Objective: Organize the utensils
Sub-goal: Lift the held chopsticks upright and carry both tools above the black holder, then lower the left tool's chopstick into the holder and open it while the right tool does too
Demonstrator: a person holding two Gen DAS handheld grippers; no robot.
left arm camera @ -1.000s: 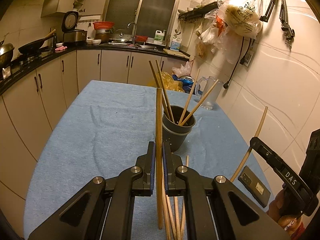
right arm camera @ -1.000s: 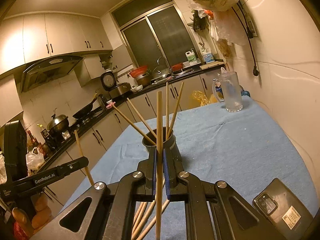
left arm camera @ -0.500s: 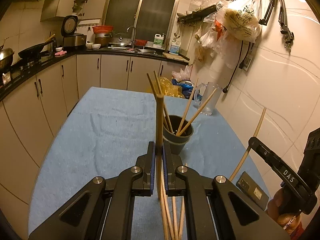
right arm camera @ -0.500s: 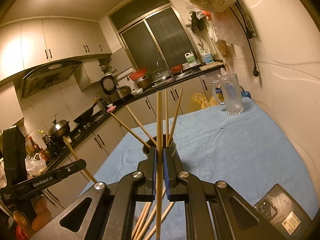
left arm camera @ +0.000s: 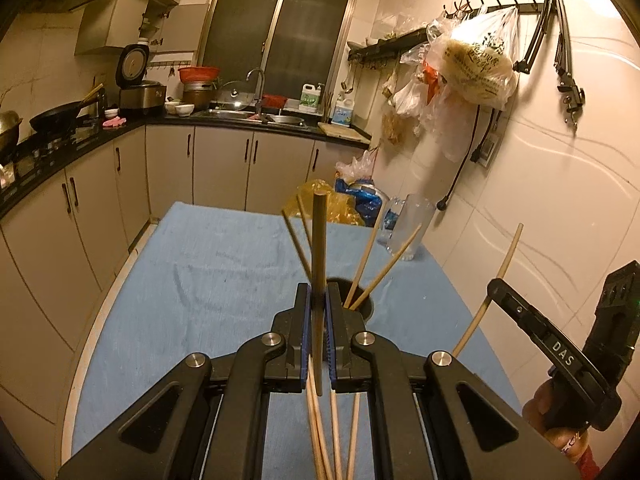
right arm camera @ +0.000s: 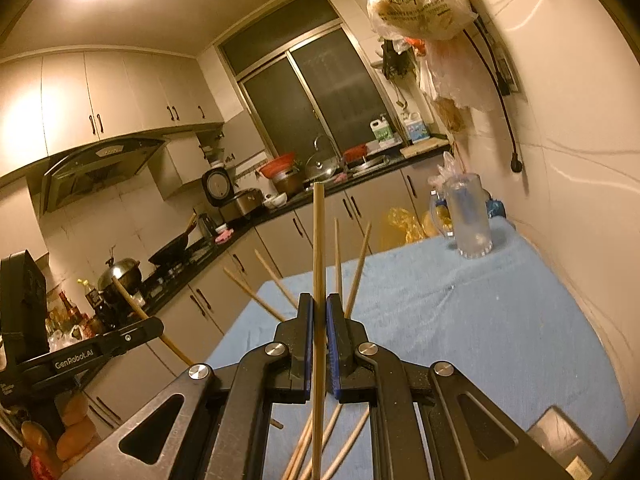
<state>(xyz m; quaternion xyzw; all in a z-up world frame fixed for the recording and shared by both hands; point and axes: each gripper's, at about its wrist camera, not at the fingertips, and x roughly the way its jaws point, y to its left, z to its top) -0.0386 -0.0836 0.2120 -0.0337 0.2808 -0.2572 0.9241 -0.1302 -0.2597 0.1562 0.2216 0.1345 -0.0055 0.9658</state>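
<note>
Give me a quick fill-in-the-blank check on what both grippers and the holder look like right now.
1. The left gripper is shut on one ____.
2. The dark cup already holds ____ chopsticks.
3. More loose chopsticks lie on the ____ tablecloth.
4. The right gripper holds its chopstick roughly ____.

Missing words: chopstick; four; blue; upright

Four thin wooden chopsticks [left arm camera: 362, 270] stand in one dark round cup [left arm camera: 370, 307] — four more loose chopsticks [left arm camera: 334, 440] lie before it.
</note>
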